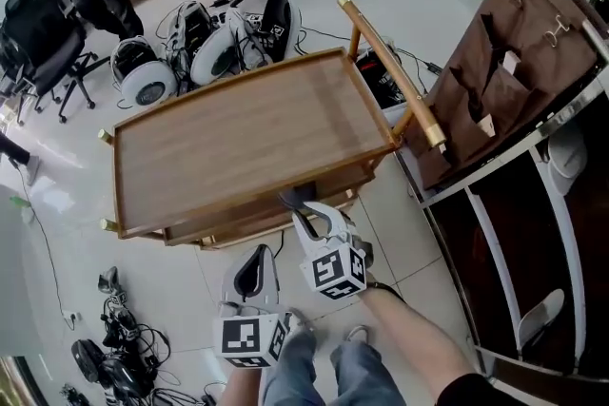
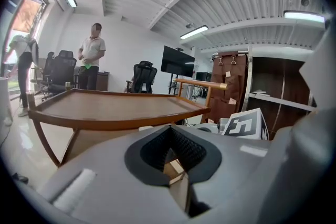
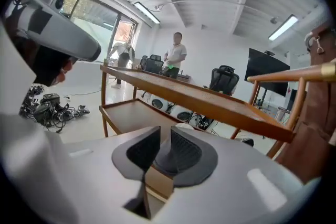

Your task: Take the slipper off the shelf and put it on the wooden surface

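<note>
Status: the transfer is not begun. A pale slipper (image 1: 568, 150) lies on the upper level of the dark shelf (image 1: 514, 214) at the right edge of the head view. A second slipper (image 1: 543, 312) lies on a lower level. The wooden surface (image 1: 238, 147), the top of a trolley, is bare.

Left hand-held gripper (image 1: 258, 250): clenched, pads meeting at the tips, nothing between them. Right hand-held gripper (image 1: 293, 203): jaws slightly parted, nothing between them. Both are low at the near edge of the trolley, well apart from the shelf.

Hazards, as judged:
- The right jaws stand too narrow for a slipper. Unless they are opened wider on approach, they are likely to push it deeper into the shelf.
- A slipper is soft. A pinch on a thin edge lets it droop or slide out during the carry.
- The trolley handle (image 1: 390, 69) and its posts stand between shelf and surface, so a low carry can snag there.
- The raised rim of the surface can catch the sole and tip the slipper onto the floor.
- The hanging brown organiser (image 1: 495, 71) sits just beside the shelf opening, and a wide swing may brush it.
- The task names one slipper and two are present. Which one is meant cannot be determined.
</note>
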`<move>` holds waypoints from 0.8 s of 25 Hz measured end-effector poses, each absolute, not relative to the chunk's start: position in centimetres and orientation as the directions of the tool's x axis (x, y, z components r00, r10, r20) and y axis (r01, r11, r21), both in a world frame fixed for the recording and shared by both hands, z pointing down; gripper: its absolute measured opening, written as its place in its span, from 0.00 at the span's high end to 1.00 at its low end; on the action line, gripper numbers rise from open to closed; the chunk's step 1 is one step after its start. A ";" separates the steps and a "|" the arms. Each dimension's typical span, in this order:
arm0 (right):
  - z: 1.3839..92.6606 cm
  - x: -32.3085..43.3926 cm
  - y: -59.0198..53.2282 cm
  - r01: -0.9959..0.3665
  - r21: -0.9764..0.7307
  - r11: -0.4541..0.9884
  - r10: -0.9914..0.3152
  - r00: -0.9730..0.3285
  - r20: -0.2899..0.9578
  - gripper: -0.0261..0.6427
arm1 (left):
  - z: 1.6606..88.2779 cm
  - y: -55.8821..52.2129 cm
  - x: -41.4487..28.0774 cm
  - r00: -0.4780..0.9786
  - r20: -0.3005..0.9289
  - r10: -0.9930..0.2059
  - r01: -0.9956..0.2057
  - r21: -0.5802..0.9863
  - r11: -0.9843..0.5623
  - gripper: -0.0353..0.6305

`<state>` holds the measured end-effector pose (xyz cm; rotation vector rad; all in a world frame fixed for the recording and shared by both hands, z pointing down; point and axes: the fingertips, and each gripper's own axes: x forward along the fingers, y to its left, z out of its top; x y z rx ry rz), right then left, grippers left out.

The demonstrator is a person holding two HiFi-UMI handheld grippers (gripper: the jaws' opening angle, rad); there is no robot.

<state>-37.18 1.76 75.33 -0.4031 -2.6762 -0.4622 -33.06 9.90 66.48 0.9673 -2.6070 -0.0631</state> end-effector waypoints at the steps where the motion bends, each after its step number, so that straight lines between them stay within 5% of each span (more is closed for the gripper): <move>1: 74.2 -36.7 1.7 0.335 0.256 0.907 0.209 -0.884 0.417 0.87 | 65.7 9.6 -32.7 -0.700 0.310 -0.644 -0.628 0.163 0.761 0.94; 20: 46.2 -25.3 0.3 0.218 0.149 0.965 0.191 -0.965 0.178 0.96 | 47.8 5.0 -24.7 -0.688 0.234 -0.687 -0.672 0.154 0.725 0.94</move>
